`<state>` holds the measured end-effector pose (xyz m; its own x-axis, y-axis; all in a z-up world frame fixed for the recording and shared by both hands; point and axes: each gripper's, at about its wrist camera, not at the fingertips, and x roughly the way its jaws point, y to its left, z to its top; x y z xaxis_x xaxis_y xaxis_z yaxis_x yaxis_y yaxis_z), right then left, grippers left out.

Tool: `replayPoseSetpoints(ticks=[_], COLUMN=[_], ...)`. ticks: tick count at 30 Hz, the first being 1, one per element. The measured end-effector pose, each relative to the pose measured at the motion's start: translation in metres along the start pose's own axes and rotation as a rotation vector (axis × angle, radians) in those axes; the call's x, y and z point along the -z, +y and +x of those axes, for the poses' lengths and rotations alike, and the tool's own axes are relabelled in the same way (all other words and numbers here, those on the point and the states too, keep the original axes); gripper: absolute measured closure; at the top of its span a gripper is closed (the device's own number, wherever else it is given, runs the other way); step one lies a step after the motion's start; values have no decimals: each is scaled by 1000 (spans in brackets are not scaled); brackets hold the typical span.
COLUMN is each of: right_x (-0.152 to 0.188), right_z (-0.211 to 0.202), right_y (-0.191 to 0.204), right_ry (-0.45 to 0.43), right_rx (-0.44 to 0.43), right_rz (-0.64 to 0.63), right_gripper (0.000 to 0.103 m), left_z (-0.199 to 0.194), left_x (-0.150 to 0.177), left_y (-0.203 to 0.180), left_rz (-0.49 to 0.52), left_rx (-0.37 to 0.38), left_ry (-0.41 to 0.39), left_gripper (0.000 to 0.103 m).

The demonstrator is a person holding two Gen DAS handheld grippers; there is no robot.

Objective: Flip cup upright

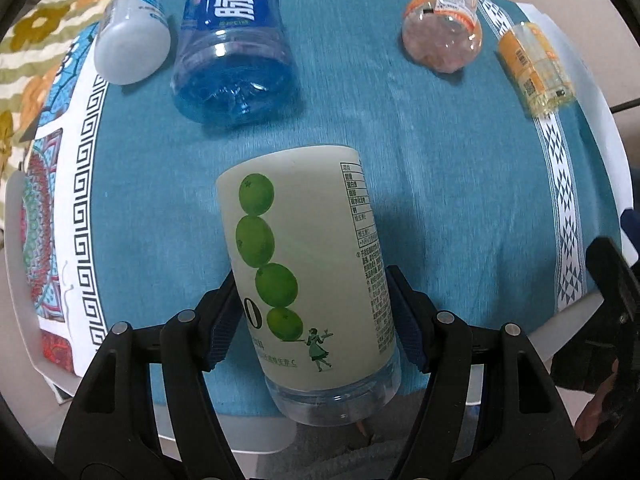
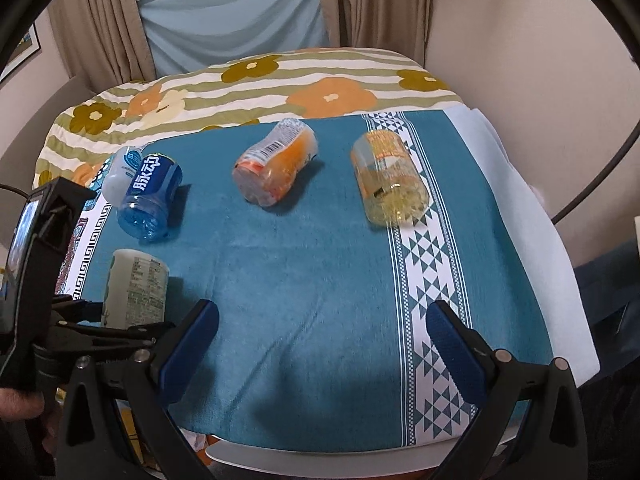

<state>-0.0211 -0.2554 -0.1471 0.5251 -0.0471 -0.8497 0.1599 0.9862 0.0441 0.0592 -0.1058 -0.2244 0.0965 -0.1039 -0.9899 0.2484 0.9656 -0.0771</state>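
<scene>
The left hand-held gripper [image 1: 316, 316] clamps the green cup [image 1: 304, 264], nearly upright, near left; the right hand-held gripper [image 2: 322, 340] hangs apart, four cups lying unflipped.

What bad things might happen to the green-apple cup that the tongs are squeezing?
1. The left tongs pinch the green-apple cup low, near its clear end; it already leans, so it might slip or twist out while turning.
2. It is held at the near edge of the table, so if dropped it may fall off.
3. Swinging it forward might knock the blue cup lying beyond.
</scene>
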Motion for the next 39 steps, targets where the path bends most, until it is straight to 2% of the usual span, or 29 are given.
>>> replayPoseSetpoints(ticks=[3,4,5,7,20,27,31,32,36,39], right_x=[2,2,3,3,-3,-21,-38,-43,-56,-64], right_z=[1,1,1,0,-5,-20,-20,-19,-8,7], right_y=[-3,-4,-6,-8,-8,4,20,25,42,59], right_ry=[2,3,4,4,0,-3,66,93,184,287], right_rx=[0,-1,-1,-2,-12,-48,-130,-161,-251,-336], right_rz=[7,10,14,18,24,-8,-60,-63,-67,-46], right_gripper=[0,0,0,0,0,0,0,0,0,0], left_z=[-1,-2,-2,-3,-32,-76,-100,-104,-116,-118], left_x=[-2,-2,-2,0,-12,-4,11,15,27,36], left_y=[-1,-1,-2,-2,-5,14,44,51,90,117], left_rz=[3,5,7,5,-7,-48,-84,-96,-167,-190], left_rx=[-3,-4,-6,-12,-9,37,53,51,17,-19], left_ry=[-8,-7,-5,-13,-37,-86,-136,-146,-199,-222], left_gripper=[30,26,16,7,7,7,6,3,1,1])
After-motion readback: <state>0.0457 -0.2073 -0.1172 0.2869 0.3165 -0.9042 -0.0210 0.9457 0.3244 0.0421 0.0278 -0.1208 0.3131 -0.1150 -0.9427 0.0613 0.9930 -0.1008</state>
